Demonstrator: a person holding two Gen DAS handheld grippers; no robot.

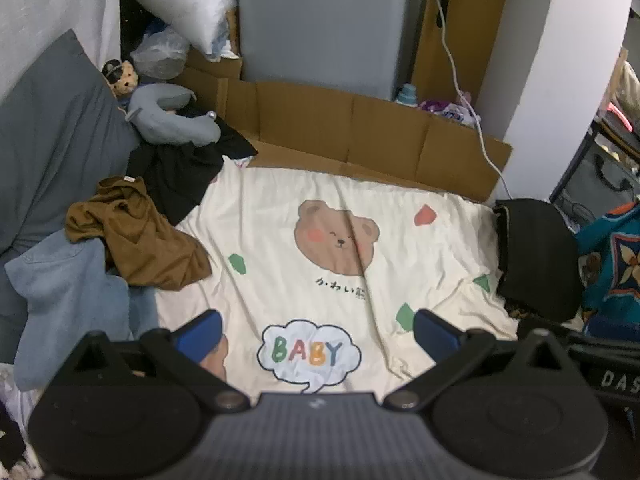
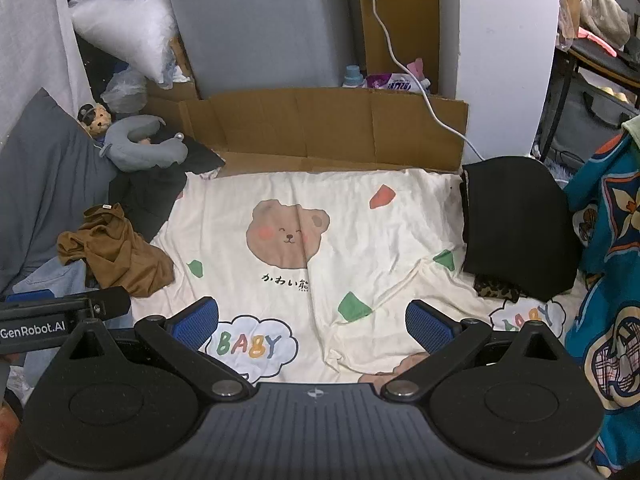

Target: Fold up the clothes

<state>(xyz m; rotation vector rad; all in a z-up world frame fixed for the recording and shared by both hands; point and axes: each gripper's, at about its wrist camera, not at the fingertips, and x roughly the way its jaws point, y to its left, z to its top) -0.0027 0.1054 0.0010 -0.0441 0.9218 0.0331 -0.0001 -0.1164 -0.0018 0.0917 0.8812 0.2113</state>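
A cream bedsheet (image 1: 400, 216) printed with a bear face and the word BABY covers the bed. Flattened cardboard (image 1: 360, 128) lines its far edge, before a grey cabinet (image 1: 320, 20). Unfolded clothes sit at the left edge: a brown shirt (image 1: 136, 232), a blue garment (image 1: 64, 292) and a black garment (image 1: 180, 172). A folded black garment (image 2: 516, 224) rests at the right edge. The sheet's middle lies bare. The left gripper (image 1: 316, 332) and right gripper (image 2: 312, 324) hover over the near edge, both spread wide, holding nothing.
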